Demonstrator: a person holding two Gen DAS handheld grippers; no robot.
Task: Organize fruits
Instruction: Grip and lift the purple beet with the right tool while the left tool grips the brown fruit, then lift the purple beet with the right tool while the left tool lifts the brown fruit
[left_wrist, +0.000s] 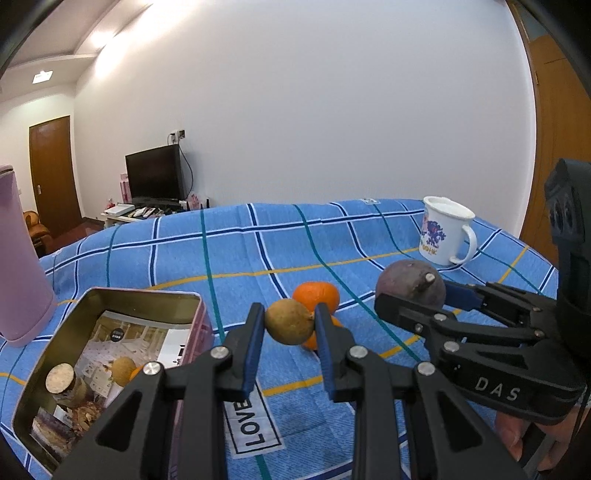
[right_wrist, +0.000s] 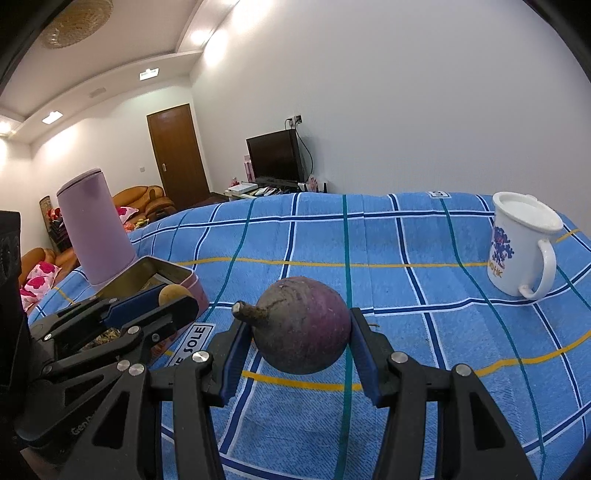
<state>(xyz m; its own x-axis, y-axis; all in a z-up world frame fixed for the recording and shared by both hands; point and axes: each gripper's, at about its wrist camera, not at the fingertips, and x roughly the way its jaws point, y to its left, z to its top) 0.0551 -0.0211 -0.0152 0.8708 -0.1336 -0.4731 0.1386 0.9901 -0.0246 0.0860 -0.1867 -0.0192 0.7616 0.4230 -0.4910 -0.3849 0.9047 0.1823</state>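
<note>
My left gripper is shut on a small round brown fruit, held beside the open tin. Just behind it, two oranges lie together on the blue checked cloth. My right gripper is shut on a dark purple round fruit with a short stem, and holds it above the cloth. In the left wrist view the right gripper with the purple fruit is at the right. In the right wrist view the left gripper with the brown fruit is at the left, in front of the tin.
The tin holds a printed card, a cork-topped jar and another small brown fruit. A pink tumbler stands behind the tin. A white mug stands at the far right. A hand grips the right tool.
</note>
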